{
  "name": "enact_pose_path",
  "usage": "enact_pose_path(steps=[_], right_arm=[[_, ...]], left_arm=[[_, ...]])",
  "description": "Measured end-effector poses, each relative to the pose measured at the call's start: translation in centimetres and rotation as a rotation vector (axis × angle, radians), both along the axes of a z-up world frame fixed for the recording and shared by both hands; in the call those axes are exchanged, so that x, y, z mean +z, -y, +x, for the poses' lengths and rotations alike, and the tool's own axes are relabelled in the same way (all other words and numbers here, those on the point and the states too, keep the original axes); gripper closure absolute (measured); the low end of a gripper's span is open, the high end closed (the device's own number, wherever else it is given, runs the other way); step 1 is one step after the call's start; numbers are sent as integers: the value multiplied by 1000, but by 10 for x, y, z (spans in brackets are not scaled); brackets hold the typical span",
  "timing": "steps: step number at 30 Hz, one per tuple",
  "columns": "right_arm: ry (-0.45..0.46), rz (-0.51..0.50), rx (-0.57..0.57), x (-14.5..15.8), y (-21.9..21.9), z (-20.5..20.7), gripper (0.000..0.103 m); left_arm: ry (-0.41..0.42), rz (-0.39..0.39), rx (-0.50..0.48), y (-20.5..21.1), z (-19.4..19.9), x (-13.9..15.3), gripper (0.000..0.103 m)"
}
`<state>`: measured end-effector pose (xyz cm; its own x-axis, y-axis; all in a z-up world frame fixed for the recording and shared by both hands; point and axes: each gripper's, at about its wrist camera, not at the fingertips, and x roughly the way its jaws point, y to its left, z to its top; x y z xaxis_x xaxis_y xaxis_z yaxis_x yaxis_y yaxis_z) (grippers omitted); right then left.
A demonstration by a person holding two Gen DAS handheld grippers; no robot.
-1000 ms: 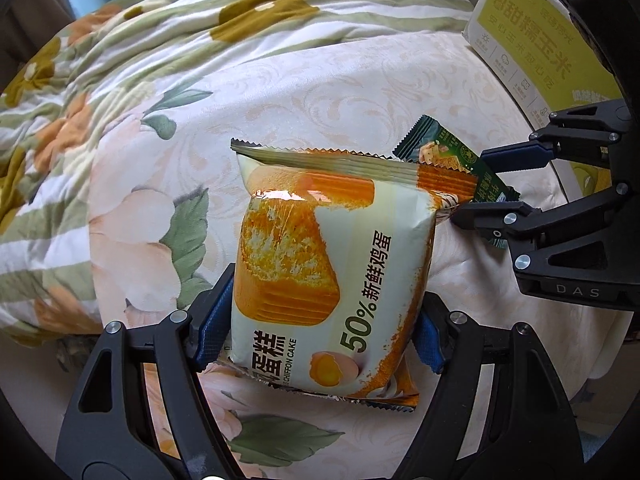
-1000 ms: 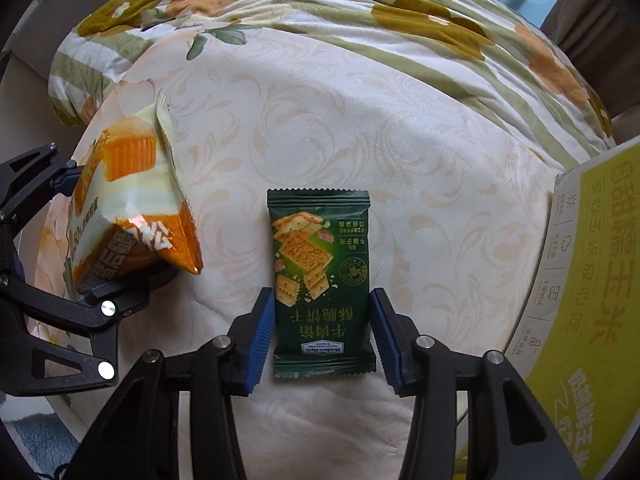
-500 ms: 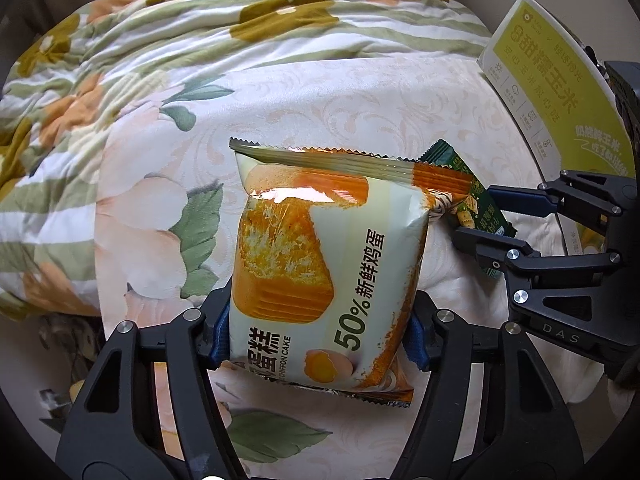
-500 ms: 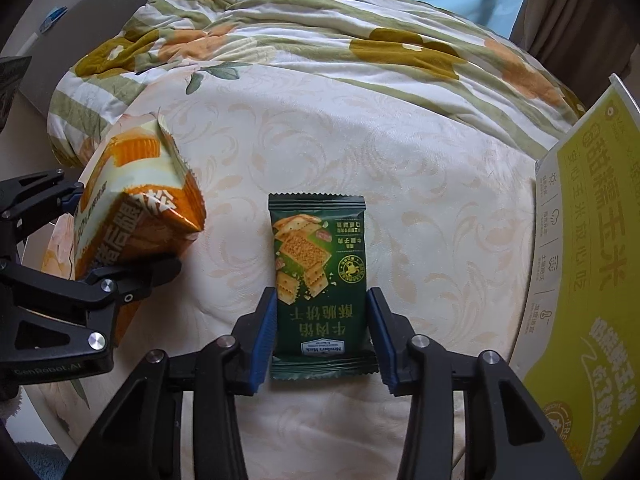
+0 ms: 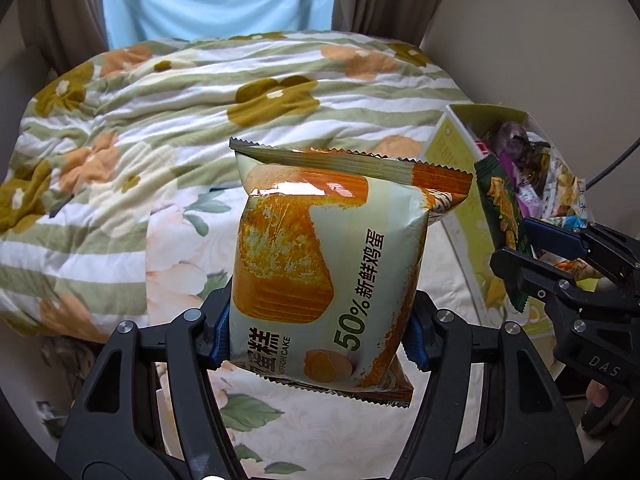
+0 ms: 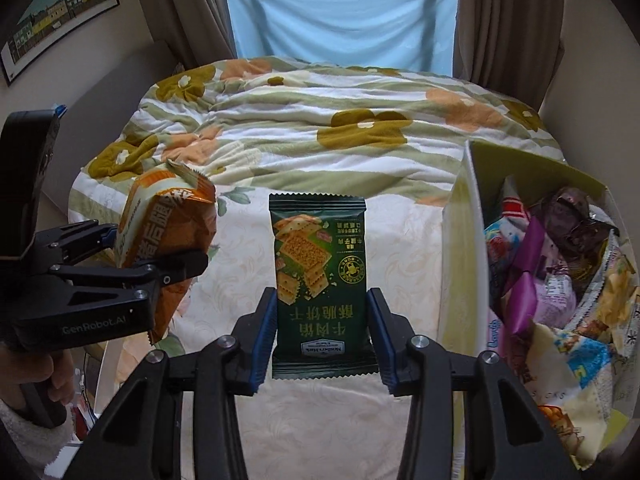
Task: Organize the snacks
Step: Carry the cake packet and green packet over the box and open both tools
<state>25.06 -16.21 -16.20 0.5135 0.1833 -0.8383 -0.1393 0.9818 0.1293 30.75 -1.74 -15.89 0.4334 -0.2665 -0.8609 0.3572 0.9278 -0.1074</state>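
Observation:
My left gripper (image 5: 318,334) is shut on an orange and white chiffon cake packet (image 5: 324,264) and holds it up above the bed. It shows at the left of the right wrist view (image 6: 168,248). My right gripper (image 6: 322,340) is shut on a dark green cracker packet (image 6: 320,280), also lifted off the bed. That packet shows edge-on in the left wrist view (image 5: 504,224), next to the yellow-green snack box (image 5: 460,152). The box (image 6: 464,248) stands open at the right and holds several mixed snack packets (image 6: 560,272).
A floral quilt (image 6: 320,120) covers the far half of the bed, and a cream patterned sheet (image 6: 400,264) lies under the grippers. Curtains and a blue-covered window (image 6: 340,8) are behind. A framed picture (image 6: 56,12) hangs on the left wall.
Both grippers have lifted their packets off the bed and tilted upward. The window and the open inside of the snack box have come into view.

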Motion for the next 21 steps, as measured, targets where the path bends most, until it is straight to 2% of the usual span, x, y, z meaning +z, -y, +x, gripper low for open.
enact_pose_path(steps=[4, 8, 12, 17, 19, 21], right_arm=[[74, 15, -70, 44, 41, -14, 63], [132, 5, -123, 72, 85, -28, 63], [176, -7, -148, 86, 131, -39, 63], [191, 0, -173, 90, 187, -45, 63], [188, 4, -180, 88, 207, -46, 63], [178, 13, -175, 87, 227, -48, 63]], left_arm=[[51, -38, -51, 52, -5, 36, 41], [84, -68, -76, 114, -5, 58, 41], [70, -83, -98, 180, 0, 58, 41], [14, -86, -97, 251, 11, 40, 40], [4, -92, -78, 268, 11, 32, 34], [-6, -82, -47, 278, 10, 24, 0]])
